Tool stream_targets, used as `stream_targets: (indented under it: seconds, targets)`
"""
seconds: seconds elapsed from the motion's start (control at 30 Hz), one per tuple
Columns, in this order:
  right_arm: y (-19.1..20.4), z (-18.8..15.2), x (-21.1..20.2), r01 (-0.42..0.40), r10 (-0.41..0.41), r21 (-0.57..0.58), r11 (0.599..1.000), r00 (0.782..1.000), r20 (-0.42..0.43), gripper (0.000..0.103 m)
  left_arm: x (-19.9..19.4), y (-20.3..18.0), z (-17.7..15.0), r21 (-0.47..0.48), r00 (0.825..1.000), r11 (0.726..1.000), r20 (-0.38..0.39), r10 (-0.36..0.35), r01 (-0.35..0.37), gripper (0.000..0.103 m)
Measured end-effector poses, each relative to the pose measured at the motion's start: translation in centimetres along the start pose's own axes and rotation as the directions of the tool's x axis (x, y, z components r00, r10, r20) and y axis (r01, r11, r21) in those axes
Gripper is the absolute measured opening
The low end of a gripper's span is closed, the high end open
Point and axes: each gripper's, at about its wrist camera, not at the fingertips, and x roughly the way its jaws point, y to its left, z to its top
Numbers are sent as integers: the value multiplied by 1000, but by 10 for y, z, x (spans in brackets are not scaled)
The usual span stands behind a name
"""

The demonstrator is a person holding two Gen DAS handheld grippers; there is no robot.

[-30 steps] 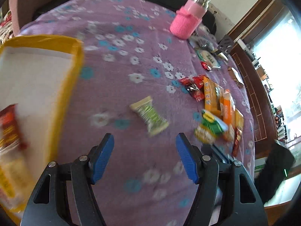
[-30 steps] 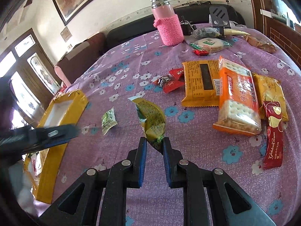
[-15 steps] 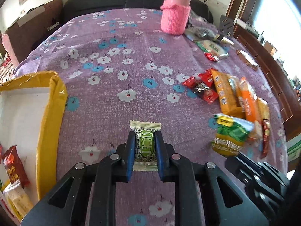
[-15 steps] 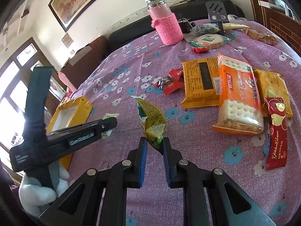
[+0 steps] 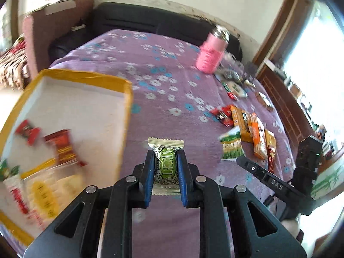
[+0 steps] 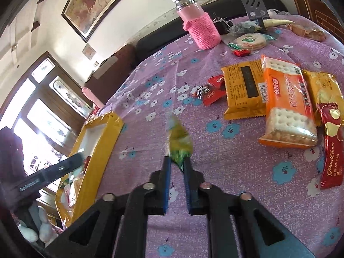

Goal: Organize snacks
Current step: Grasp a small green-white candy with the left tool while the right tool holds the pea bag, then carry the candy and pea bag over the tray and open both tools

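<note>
My left gripper point(image 5: 165, 154) is shut on a small green candy point(image 5: 165, 165) and holds it above the purple cloth, just right of the yellow-rimmed box point(image 5: 126, 101). The box holds several snacks point(image 5: 62, 148). My right gripper point(image 6: 177, 163) is shut on a green-yellow snack packet point(image 6: 178, 142), lifted over the table middle; the packet is blurred. The box also shows in the right wrist view point(image 6: 103, 144), at the left, with the left gripper over it.
Loose snacks lie on the right: orange cracker packs point(image 6: 286, 103), a red bar point(image 6: 331, 146), small red candies point(image 6: 212, 90). A pink-sleeved bottle point(image 6: 200, 25) and a round cracker pack point(image 6: 249, 40) stand at the back. The table edge is at the right.
My left gripper closed on the green candy, lifted it and swung left toward the box. My right gripper keeps the green-yellow packet, which now swings.
</note>
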Motion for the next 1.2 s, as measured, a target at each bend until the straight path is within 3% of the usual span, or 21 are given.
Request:
stream_targets:
  seconds: [0.13, 0.2, 0.23, 0.27, 0.37, 0.6, 0.67, 0.77, 1.0, 1.2]
  targets:
    - [3, -3, 5, 10, -11, -15, 1000, 1000, -17, 9, -24, 34, -10, -82, 999, 997, 31, 15, -12, 17]
    - [6, -4, 7, 33, -33, -26, 999, 999, -11, 25, -34, 50, -17, -121, 999, 993, 45, 18, -13, 17]
    - [7, -4, 7, 51, -51, -34, 998, 999, -3, 46, -38, 57, -20, -135, 999, 991, 49, 20, -13, 17]
    - [8, -5, 5, 73, -72, -37, 997, 997, 13, 56, -42, 63, -23, -148, 998, 989, 52, 23, -15, 17]
    - [8, -2, 8, 158, -157, -40, 987, 987, 31, 57, -53, 81, -30, -181, 998, 983, 60, 34, -22, 17]
    - [6, 14, 28, 234, -234, 16, 972, 972, -30, 56, -66, 113, -42, -219, 994, 974, 81, 75, -56, 17]
    - [8, 17, 34, 273, -273, 10, 962, 961, -33, 38, -69, 122, -45, -229, 993, 971, 79, 87, -67, 17]
    - [10, 17, 37, 278, -277, 3, 961, 960, -37, 37, -70, 137, -49, -249, 990, 964, 74, 116, -95, 18]
    - [35, 11, 25, 193, -193, -19, 981, 980, -41, 37, -62, 164, -49, -284, 989, 951, 46, 138, -119, 18]
    - [120, 7, 26, 54, -67, -173, 983, 995, -71, 36, -52, 179, -27, -253, 980, 950, 28, 198, -184, 18]
